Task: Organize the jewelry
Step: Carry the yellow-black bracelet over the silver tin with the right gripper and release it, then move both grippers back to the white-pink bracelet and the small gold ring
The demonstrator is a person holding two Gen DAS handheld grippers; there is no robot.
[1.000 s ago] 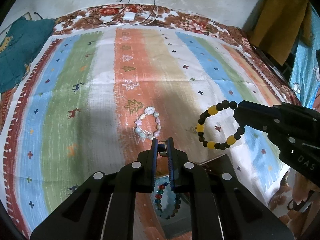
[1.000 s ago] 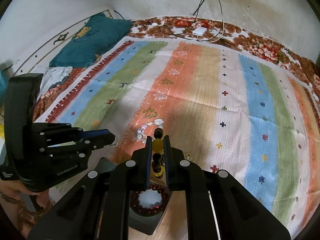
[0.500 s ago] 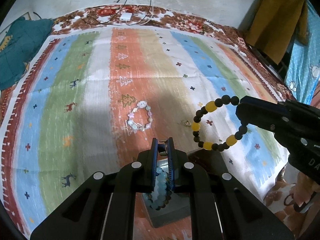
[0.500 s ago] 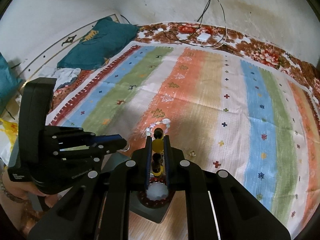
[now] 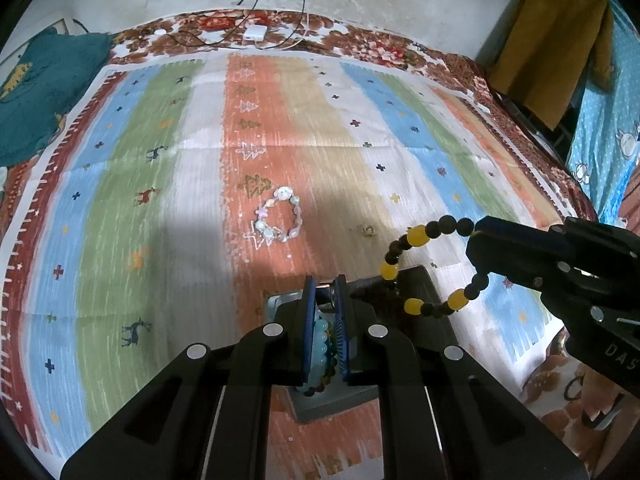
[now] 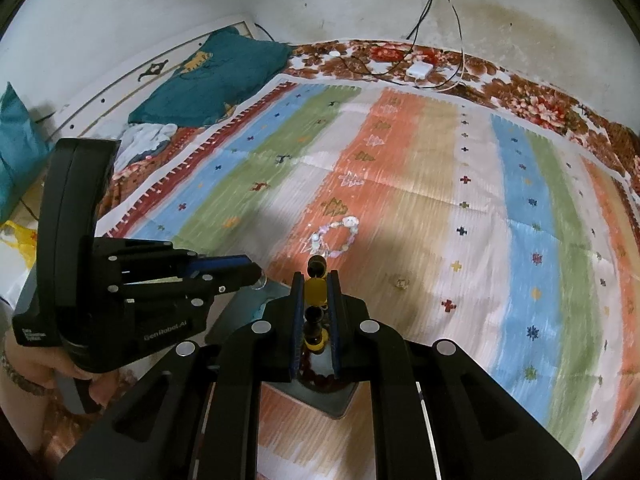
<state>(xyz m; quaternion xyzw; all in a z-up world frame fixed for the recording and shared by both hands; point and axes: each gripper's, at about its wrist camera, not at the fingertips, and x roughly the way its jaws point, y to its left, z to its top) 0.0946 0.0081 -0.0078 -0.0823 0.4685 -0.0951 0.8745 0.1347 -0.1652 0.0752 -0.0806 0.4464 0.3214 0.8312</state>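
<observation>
My right gripper (image 6: 315, 276) is shut on a black and yellow bead bracelet (image 5: 430, 270), which hangs in the air over a dark jewelry box (image 5: 416, 280); it also shows between the jaws in the right wrist view (image 6: 314, 292). My left gripper (image 5: 324, 292) is shut on a small silvery ring (image 5: 326, 300) above the box, where a pale blue bead bracelet (image 5: 320, 340) lies. In the right wrist view the left gripper (image 6: 256, 270) is at the left. A pastel bead bracelet (image 5: 278, 218) lies on the striped cloth (image 5: 160, 200) beyond the box.
A small gold piece (image 5: 367, 230) lies on the cloth right of the pastel bracelet. A white charger with cables (image 5: 255, 33) sits at the far edge. A teal cushion (image 6: 216, 76) lies at the far left. A dark red bead bracelet (image 6: 320, 380) sits in the box.
Both grippers have drawn back toward me and lifted a little; the pastel bracelet and cloth appear farther away. The box now lies more fully under both grippers. Both stay shut on their pieces.
</observation>
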